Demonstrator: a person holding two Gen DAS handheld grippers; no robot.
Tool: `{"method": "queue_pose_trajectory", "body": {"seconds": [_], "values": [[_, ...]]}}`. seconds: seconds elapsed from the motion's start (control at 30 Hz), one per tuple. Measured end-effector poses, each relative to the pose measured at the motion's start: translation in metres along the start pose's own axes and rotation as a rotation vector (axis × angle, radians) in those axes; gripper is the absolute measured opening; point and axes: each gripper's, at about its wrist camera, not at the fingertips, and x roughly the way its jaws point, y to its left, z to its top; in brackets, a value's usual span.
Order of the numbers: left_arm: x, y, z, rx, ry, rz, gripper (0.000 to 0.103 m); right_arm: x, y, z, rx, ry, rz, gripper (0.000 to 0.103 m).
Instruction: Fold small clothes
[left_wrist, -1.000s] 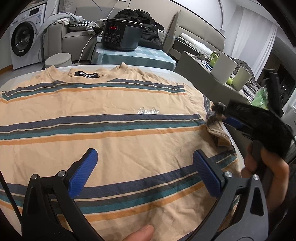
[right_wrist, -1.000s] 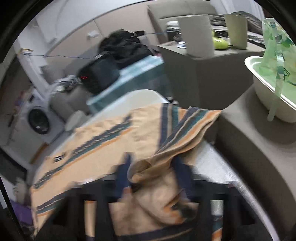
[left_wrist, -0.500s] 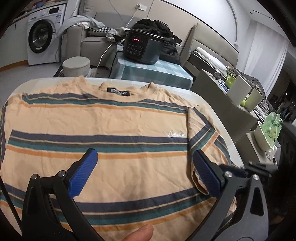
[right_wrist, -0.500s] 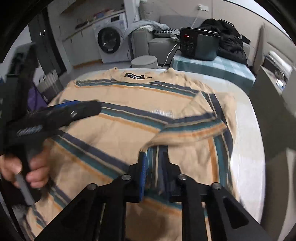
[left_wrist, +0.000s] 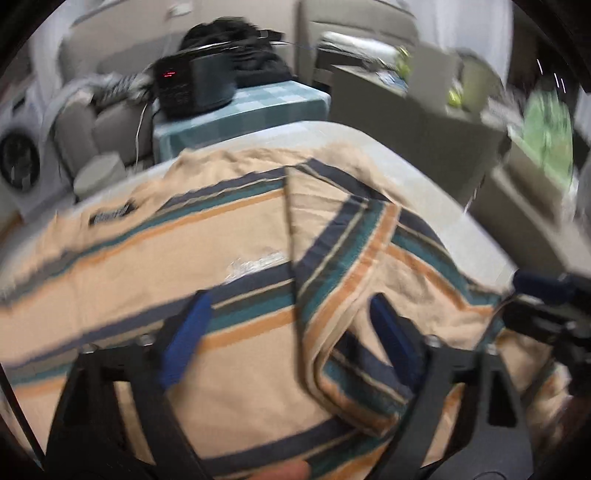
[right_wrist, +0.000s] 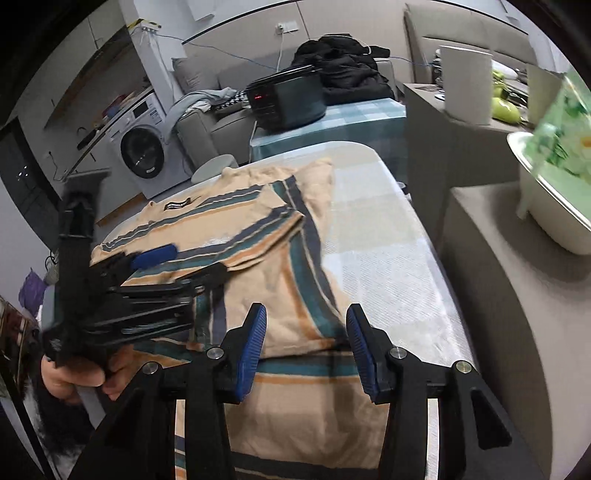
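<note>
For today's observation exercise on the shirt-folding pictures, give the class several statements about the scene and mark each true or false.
1. The right gripper is open, with nothing between its fingers. True.
2. The striped T-shirt lies fully flat and unfolded. False: one side is folded over onto the front.
3. A washing machine stands in the background. True.
4. The left gripper is shut on the collar. False: it is open above the shirt's front.
5. The shirt is plain white. False: peach with navy, teal and orange stripes.
</note>
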Motion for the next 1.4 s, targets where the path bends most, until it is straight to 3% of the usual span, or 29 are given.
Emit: {"method": "queue_pose_trajectory", "body": {"seconds": [0.13, 0.2, 0.23, 0.27, 0.37, 0.47, 0.57, 0.8, 0.97, 1.2, 1.4], "values": [[0.014, -0.03, 0.008, 0.135, 0.002, 0.036, 0.06, -0.002, -0.002, -0.005, 0.003, 0.013, -0.011, 0.046], [0.016, -0.036, 0.012, 0.18, -0.004, 0.02, 0.041, -0.001, -0.005, -0.007, 0.011, 0.018, -0.024, 0.046], [0.017, -0.035, 0.015, 0.174, -0.001, 0.005, 0.023, -0.001, -0.007, -0.007, 0.022, 0.021, -0.023, 0.046], [0.018, -0.029, 0.02, 0.131, -0.001, -0.002, 0.016, 0.001, -0.008, -0.007, 0.031, 0.022, -0.025, 0.046], [0.016, 0.015, 0.028, -0.087, -0.026, -0.035, 0.016, -0.003, -0.011, -0.01, 0.042, 0.02, -0.034, 0.046], [0.017, 0.07, 0.025, -0.328, -0.025, 0.003, 0.016, -0.007, -0.013, -0.012, 0.049, 0.011, -0.034, 0.046], [0.017, 0.1, 0.017, -0.447, 0.005, -0.006, 0.016, -0.008, -0.013, -0.013, 0.053, 0.006, -0.027, 0.046], [0.012, 0.093, 0.0, -0.441, 0.065, -0.175, 0.028, 0.002, -0.015, -0.01, 0.055, 0.036, -0.056, 0.046], [0.017, 0.074, 0.006, -0.393, 0.039, -0.177, 0.028, 0.01, -0.02, -0.015, 0.037, 0.078, -0.067, 0.046], [0.026, 0.077, 0.013, -0.431, 0.042, -0.189, 0.022, 0.007, -0.033, -0.004, 0.149, 0.002, -0.012, 0.044], [0.011, 0.086, 0.001, -0.406, 0.08, -0.072, 0.022, 0.037, -0.018, 0.016, 0.149, 0.031, 0.039, 0.044]]}}
